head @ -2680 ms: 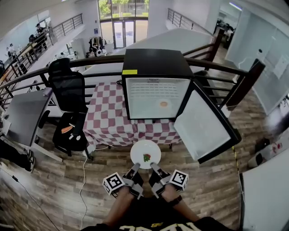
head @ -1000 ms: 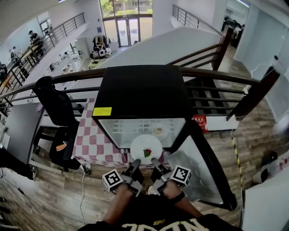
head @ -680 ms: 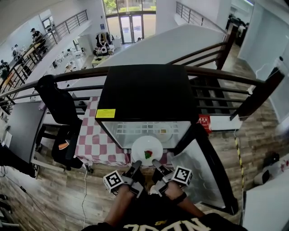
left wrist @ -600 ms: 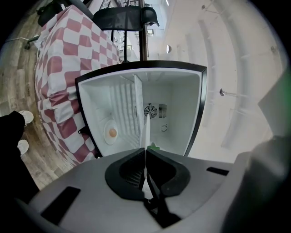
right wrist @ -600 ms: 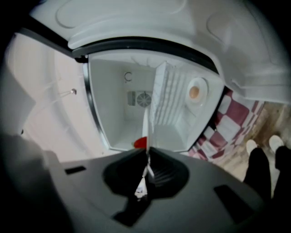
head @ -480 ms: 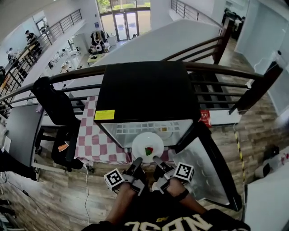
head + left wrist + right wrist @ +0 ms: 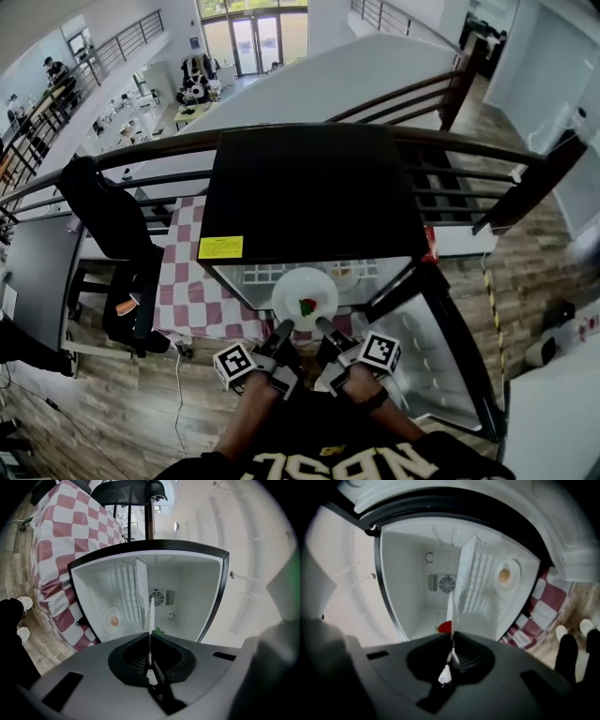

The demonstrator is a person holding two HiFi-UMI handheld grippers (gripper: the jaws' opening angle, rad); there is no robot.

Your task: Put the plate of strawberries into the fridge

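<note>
A white plate (image 7: 305, 297) with a red strawberry (image 7: 307, 306) on it hangs at the mouth of the open black fridge (image 7: 309, 192). My left gripper (image 7: 284, 330) is shut on the plate's near left rim, my right gripper (image 7: 322, 327) shut on its near right rim. In the left gripper view the plate (image 7: 151, 620) shows edge-on between the jaws, with the fridge's white inside (image 7: 187, 602) beyond. In the right gripper view the plate (image 7: 450, 611) is also edge-on, the strawberry (image 7: 445, 626) beside it. A small dish with an orange thing (image 7: 344, 273) sits on the fridge's wire shelf (image 7: 267, 274).
The fridge door (image 7: 441, 361) stands open to the right of my arms. The fridge rests on a table with a red-checked cloth (image 7: 192, 300). A black office chair (image 7: 117, 248) is at the left, a dark railing (image 7: 487, 183) behind. Wooden floor (image 7: 112, 412) lies below.
The fridge has come closer and I look down more on its top. The plate, still held by both grippers, has moved forward to the fridge's opening.
</note>
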